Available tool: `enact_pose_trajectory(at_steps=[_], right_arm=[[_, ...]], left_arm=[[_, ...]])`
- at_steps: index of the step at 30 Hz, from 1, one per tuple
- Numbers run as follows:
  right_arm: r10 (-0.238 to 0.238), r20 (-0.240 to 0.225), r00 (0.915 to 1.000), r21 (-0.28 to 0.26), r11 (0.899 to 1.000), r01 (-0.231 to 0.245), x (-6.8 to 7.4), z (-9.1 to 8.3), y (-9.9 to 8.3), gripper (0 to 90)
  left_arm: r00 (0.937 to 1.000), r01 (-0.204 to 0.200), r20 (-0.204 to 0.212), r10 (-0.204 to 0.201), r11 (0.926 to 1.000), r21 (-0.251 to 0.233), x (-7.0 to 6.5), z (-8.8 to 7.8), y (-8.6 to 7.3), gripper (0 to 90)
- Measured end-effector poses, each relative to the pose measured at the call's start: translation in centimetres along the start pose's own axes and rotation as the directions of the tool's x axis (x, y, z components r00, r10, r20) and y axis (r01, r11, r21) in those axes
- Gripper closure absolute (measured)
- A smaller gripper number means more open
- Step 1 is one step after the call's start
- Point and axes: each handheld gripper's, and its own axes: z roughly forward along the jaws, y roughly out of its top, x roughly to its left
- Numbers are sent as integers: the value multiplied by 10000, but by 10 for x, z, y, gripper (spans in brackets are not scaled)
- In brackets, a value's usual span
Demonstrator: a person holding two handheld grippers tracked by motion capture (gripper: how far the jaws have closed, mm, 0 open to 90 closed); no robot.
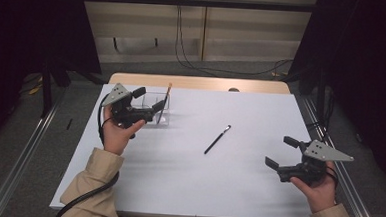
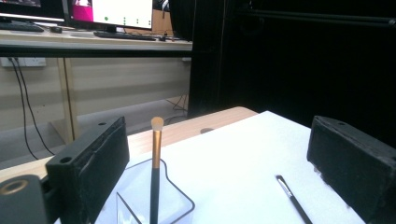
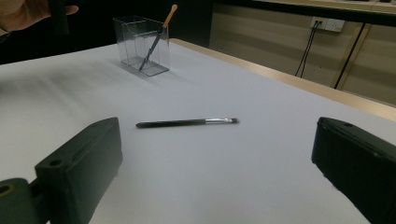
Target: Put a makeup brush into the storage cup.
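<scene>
On the white bench [image 1: 177, 178] the left gripper [image 1: 151, 100], jaws wide around the brush [image 2: 155, 172] standing in the clear holder [image 1: 153, 109], could topple it by bumping, while the right gripper [image 1: 279, 152] gapes empty.

White table [image 1: 177, 178] with a wooden strip [image 1: 197, 82] along its far edge. Behind it, cables [image 1: 184, 53] trail down a pale wall onto grey floor. Black curtains [image 1: 378, 73] hang on both sides. Monitors [image 2: 112, 11] stand on a desk [image 2: 93, 43].
</scene>
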Motion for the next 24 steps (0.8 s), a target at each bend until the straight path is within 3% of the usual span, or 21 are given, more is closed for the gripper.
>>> enact_pose_trajectory(at_steps=[3, 16, 24], right_arm=[[-15, -11, 10000, -6, 10000, 15, 0, 0, 0, 14], [-39, 13, 10000, 7, 10000, 39, 0, 0, 0, 14], [-67, -33, 10000, 16, 10000, 67, 1, 1, 0, 13]], left_arm=[[9998, 134, 127, -133, 9999, -98, -2, -3, -2, 33], [9989, 30, 477, -40, 9998, 212, -4, -14, -10, 0], [9986, -33, 528, -2, 9979, 645, -4, -21, -16, 0]])
